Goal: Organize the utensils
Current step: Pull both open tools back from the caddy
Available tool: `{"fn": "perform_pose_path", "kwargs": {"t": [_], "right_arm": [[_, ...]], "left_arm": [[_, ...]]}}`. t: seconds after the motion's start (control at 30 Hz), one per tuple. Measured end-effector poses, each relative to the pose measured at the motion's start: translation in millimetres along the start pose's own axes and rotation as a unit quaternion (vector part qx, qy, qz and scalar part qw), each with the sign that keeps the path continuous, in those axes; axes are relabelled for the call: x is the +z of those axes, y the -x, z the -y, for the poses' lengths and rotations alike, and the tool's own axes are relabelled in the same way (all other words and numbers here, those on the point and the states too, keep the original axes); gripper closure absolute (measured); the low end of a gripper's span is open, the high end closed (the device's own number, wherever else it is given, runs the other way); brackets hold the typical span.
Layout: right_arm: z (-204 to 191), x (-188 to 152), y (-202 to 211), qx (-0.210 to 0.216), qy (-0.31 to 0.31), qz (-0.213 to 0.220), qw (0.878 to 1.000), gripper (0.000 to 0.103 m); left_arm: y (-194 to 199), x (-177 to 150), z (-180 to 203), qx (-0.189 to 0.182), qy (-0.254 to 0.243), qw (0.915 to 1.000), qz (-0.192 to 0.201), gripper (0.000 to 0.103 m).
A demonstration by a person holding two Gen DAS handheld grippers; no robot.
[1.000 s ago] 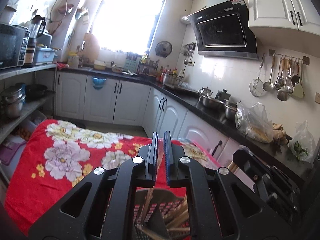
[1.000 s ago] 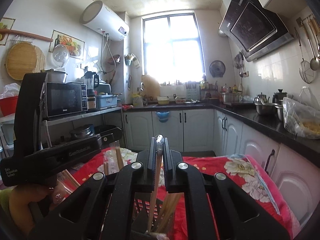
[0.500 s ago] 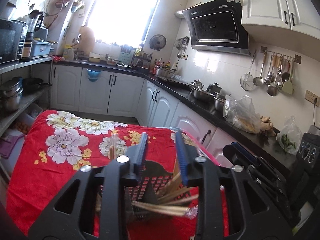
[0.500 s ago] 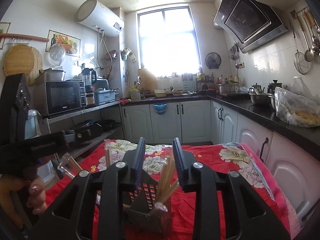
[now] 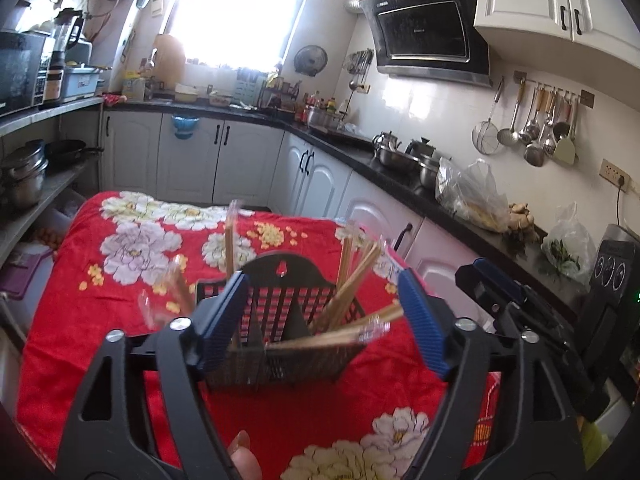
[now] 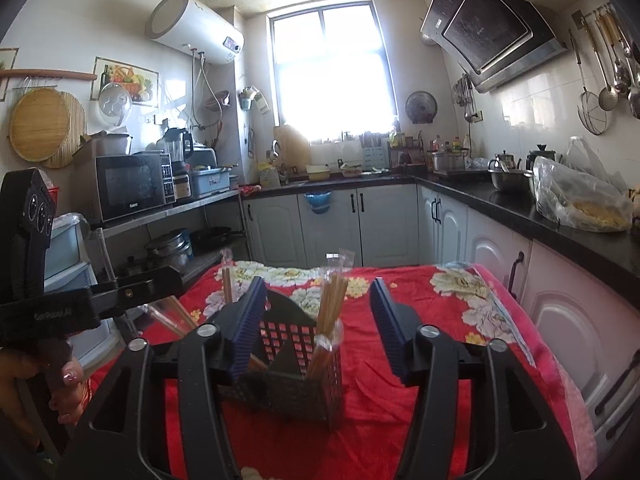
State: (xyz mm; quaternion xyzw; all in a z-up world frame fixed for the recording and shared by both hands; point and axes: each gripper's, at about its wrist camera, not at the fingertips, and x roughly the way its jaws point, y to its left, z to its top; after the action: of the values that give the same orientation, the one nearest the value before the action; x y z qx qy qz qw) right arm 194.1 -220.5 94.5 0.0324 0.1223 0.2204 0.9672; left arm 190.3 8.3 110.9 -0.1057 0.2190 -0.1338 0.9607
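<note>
A black perforated utensil holder [image 5: 280, 320] stands on the red floral tablecloth [image 5: 100, 320], and the right wrist view shows the holder [image 6: 296, 376] too. Wrapped wooden chopsticks [image 5: 352, 276] lean in its compartments, some nearly flat across its front rim; the chopsticks [image 6: 330, 304] show upright in the right wrist view. My left gripper [image 5: 322, 316] sits just in front of the holder; its jaws are opening with nothing pressed between the blue pads [image 5: 222, 316]. My right gripper [image 6: 320, 326] is likewise short of the holder, its jaws opening and empty.
A dark counter [image 5: 400, 168] with pots and plastic bags runs along the right, over white cabinets [image 5: 192, 160]. Shelves with a microwave [image 6: 132, 184] and pots line the left. A hand [image 6: 60, 380] holds the left gripper at the table's left edge.
Both grippers went from shut on chopsticks above the holder to open. The chopsticks now rest in the holder. Both grippers drew back, so the whole holder is in view.
</note>
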Motion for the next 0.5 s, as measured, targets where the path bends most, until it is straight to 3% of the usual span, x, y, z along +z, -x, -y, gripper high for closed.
{"fn": "perform_pose_path", "kwargs": {"t": [0.07,0.33,0.5], "right_arm": [[0,-5,4,0.0,-0.003,-0.008,1.0,0.045],[-1,-28,12,-0.001,-0.017,-0.044,0.999,0.03],[-5,-45,13,0.004,-0.016,-0.068,0.998,0.024]], "left_arm": [[2,-7,-2,0.005,0.004,1.0,-0.005,0.023],[6,-33,-14,0.024,0.015,0.999,-0.035,0.011],[9,-48,-21,0.033,0.023,0.9982,-0.045,0.011]]}}
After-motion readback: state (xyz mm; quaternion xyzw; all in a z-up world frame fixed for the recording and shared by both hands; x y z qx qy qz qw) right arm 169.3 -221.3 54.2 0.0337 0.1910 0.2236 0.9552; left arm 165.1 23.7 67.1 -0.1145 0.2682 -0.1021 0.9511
